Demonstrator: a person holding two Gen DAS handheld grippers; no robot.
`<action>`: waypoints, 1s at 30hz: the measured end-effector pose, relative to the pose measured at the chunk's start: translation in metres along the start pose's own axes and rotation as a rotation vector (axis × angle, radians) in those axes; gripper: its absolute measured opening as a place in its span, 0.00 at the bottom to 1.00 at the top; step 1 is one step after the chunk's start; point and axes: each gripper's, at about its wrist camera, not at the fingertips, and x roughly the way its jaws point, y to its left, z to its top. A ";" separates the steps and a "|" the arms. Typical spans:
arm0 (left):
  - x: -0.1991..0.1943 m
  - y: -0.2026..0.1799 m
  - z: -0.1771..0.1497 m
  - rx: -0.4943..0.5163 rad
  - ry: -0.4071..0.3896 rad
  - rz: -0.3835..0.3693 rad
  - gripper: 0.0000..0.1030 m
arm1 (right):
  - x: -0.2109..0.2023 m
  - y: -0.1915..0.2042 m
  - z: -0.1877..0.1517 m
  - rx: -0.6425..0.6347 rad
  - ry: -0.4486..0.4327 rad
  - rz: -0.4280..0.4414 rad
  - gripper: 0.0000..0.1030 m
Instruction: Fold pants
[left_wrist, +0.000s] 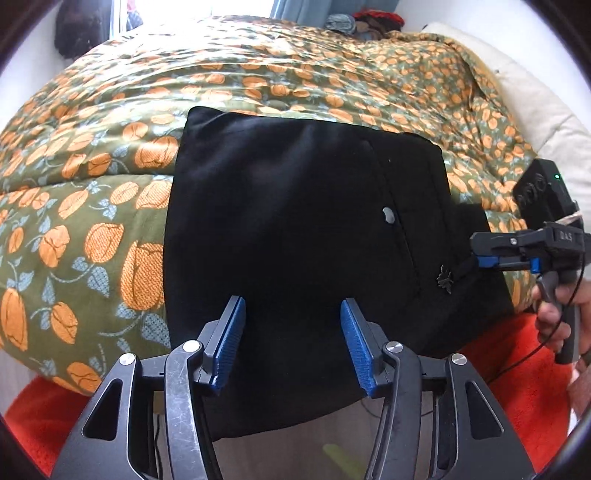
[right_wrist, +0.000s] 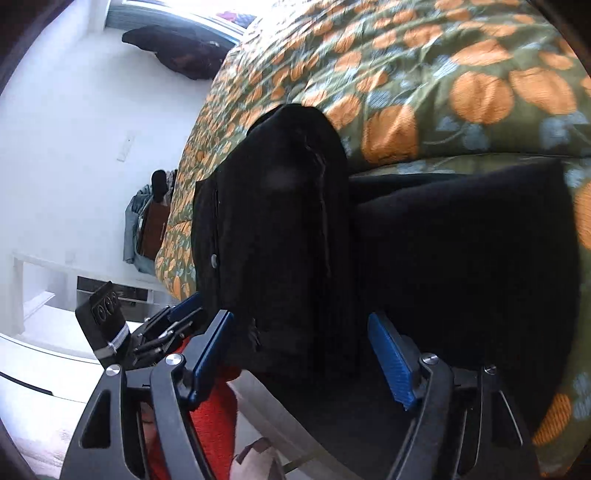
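- Left gripper (left_wrist: 293, 341): blue ribbed fingers (left_wrist: 231, 339) parted to a moderate gap, nothing between the pads; black cloth visible behind the gap only.
- Left fingers pointed steeply down at the near edge of the folded black fabric pants (left_wrist: 295, 221).
- Right gripper (right_wrist: 306, 362): blue ribbed fingers (right_wrist: 391, 363) spread wide, straddling a raised black fold of the pants (right_wrist: 280, 221); pads not seen pressing on the cloth.
- Right wrist view blurred; exact contact between right fingers and cloth not resolvable.
- From the left wrist view, right gripper (left_wrist: 480, 254) seen at the right edge of the pants, near a small dark drawstring end with frayed tip (left_wrist: 445, 282); held by a hand (left_wrist: 554, 310) wrapped around the handle.
- Pants lying as a compact, roughly rectangular bundle on the bed, near edge hanging over the bed's front; small pale round button (left_wrist: 388, 215) on the top layer beside a seam.
- Under the pants: olive-green quilted bedspread with orange tulip print (left_wrist: 110, 221), rumpled, covering the bed.
- Below the bed's edge: bright red fuzzy fabric (left_wrist: 517, 376), either side of the left gripper.
- Cream pillow (left_wrist: 535, 110) at the far right of the bed.
- White wall (right_wrist: 74, 147) and dark garments beyond the bed.
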 end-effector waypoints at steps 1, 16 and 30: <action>0.002 0.002 0.000 -0.002 0.001 -0.003 0.53 | 0.004 0.001 0.002 0.008 0.011 0.003 0.74; 0.010 0.001 0.003 -0.007 0.005 0.016 0.56 | 0.004 0.053 -0.006 -0.190 0.013 -0.145 0.28; -0.014 -0.002 0.012 -0.021 -0.037 -0.003 0.57 | -0.003 0.075 -0.013 -0.225 -0.065 -0.192 0.23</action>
